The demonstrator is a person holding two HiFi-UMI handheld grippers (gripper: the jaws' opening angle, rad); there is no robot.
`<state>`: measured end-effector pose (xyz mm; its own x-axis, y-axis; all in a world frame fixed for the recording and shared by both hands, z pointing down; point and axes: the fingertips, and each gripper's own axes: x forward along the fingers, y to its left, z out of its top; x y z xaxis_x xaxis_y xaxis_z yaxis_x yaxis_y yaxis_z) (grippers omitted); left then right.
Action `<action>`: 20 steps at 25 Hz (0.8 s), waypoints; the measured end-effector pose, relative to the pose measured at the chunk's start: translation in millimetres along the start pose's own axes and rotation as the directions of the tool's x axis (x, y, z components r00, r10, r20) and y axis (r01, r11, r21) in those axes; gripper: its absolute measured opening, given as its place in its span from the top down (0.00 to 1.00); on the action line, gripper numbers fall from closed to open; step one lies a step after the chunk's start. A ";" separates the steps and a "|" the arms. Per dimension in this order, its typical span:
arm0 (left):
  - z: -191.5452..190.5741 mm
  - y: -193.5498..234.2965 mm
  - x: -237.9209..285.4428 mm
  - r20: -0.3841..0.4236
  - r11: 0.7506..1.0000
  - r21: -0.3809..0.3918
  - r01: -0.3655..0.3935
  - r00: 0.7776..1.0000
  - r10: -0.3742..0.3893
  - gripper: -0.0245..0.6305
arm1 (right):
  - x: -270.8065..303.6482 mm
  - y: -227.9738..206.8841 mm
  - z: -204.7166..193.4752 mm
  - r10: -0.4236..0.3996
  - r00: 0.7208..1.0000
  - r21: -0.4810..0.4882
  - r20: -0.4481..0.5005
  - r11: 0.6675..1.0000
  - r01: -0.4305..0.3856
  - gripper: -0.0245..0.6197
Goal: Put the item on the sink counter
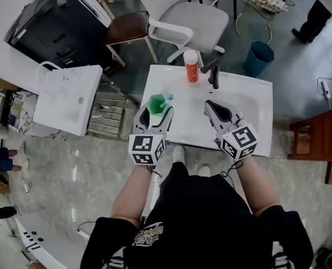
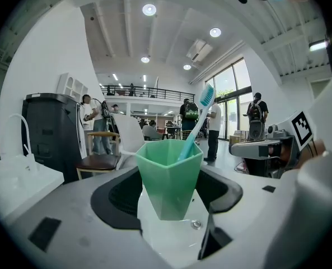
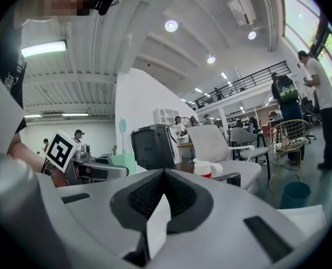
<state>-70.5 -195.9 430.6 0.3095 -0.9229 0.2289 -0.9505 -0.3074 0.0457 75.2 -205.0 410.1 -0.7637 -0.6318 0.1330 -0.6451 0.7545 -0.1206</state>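
Note:
A green faceted cup [image 1: 157, 103] [image 2: 168, 178] holding a blue toothbrush [image 2: 197, 123] sits between the jaws of my left gripper [image 1: 154, 114] [image 2: 169, 175], which is shut on it. The cup is over the left part of the white sink [image 1: 249, 97]; whether its base touches the white surface is unclear. My right gripper [image 1: 211, 107] [image 3: 162, 176] hovers over the basin's right side, shut with nothing in it. In the right gripper view the cup [image 3: 122, 162] and the left gripper show at the left.
An orange bottle with a white cap [image 1: 191, 66] [image 3: 202, 170] and a black faucet [image 1: 214, 72] stand at the sink's back edge. Behind are a white chair [image 1: 191, 15], a brown chair [image 1: 126, 28], a black printer [image 1: 56, 24] and a teal bin [image 1: 258, 58]. A white bag [image 1: 68, 97] lies left.

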 end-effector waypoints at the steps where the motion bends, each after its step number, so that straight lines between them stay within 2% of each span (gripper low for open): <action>1: 0.7 6.1 6.1 -0.001 1.000 0.003 0.006 1.000 -0.006 0.51 | 5.8 -2.1 0.9 -0.008 1.000 0.004 -0.002 1.000 0.008 0.88; 20: -20.2 89.9 117.1 -0.043 0.994 0.038 0.104 0.994 -0.102 0.51 | 87.9 -34.8 -29.4 -0.113 0.988 0.069 -0.102 0.990 0.120 0.88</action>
<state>-120.2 -326.9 481.2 0.4037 -0.8756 0.2651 -0.9113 -0.4104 0.0320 31.2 -281.6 454.9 -0.6795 -0.6915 0.2452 -0.7324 0.6591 -0.1708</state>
